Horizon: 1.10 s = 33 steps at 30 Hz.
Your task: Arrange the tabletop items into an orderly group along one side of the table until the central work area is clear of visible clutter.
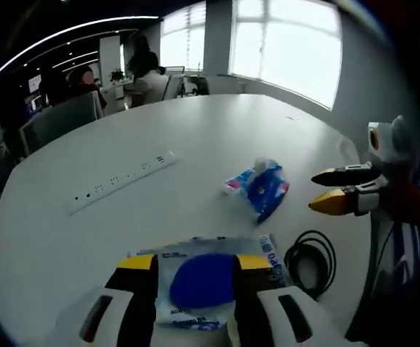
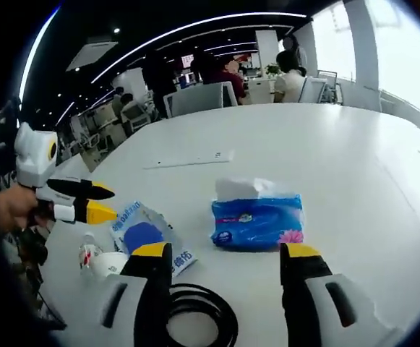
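Observation:
A flat wet-wipes pack with a blue oval lid lies on the white table, right under my left gripper. Its yellow-tipped jaws stand open above the pack. A blue tissue pack lies further out, near the table's middle. My right gripper comes in from the right, pointing at the tissue pack. In the right gripper view, the right gripper is open wide, with the tissue pack just ahead of it and apart from it. The wipes pack lies to its left, beside the left gripper.
A coiled black cable lies by the near table edge, under my right jaws. A white power strip lies further across the table. A small white cup and a little bottle stand at the edge. People sit at desks beyond.

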{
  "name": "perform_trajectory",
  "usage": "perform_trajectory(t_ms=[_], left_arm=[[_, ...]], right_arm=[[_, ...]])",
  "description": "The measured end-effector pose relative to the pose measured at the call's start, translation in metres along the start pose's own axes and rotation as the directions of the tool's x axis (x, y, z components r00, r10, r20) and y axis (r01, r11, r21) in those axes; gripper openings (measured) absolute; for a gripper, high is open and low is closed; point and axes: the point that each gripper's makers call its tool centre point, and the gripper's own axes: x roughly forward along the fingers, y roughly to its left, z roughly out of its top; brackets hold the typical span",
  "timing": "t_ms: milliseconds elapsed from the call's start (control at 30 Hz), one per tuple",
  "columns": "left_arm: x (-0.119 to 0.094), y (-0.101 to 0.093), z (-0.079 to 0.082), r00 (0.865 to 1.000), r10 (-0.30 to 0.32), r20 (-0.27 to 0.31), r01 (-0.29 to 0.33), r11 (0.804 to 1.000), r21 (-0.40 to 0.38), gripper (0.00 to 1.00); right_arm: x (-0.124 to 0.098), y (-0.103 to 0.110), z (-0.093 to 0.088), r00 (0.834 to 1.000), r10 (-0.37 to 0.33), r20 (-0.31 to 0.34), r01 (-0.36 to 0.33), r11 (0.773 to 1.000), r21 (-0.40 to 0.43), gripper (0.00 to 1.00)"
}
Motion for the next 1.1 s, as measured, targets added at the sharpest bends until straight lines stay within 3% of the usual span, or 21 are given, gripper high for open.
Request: perform_trajectory(t_ms=[567, 800, 933, 1100], left_arm=[[-0.007, 0.049, -0.041, 0.995, 0.025, -0.092, -0.026, 1.000, -0.003, 0.33], [0.003, 0.056, -0.056, 0.991, -0.014, -0.133, 0.009, 0.999, -0.041, 0.27], [0.010, 0.055, -0.063, 0.987, -0.044, -0.157, 0.036, 0.998, -0.050, 0.24], [0.014, 0.056, -0.070, 0.982, -0.052, -0.179, 0.046, 0.998, -0.033, 0.23]], right_arm=[[0.018, 0.045, -0.021, 0.990, 0.099, -0.102, -0.097, 0.995, 0.029, 0.40], [0.032, 0.052, -0.029, 0.977, 0.131, -0.167, -0.128, 0.991, 0.028, 0.35], [0.041, 0.052, -0.040, 0.967, 0.122, -0.224, -0.135, 0.990, -0.042, 0.34], [0.051, 0.051, -0.051, 0.953, 0.133, -0.272, -0.141, 0.990, -0.008, 0.32]])
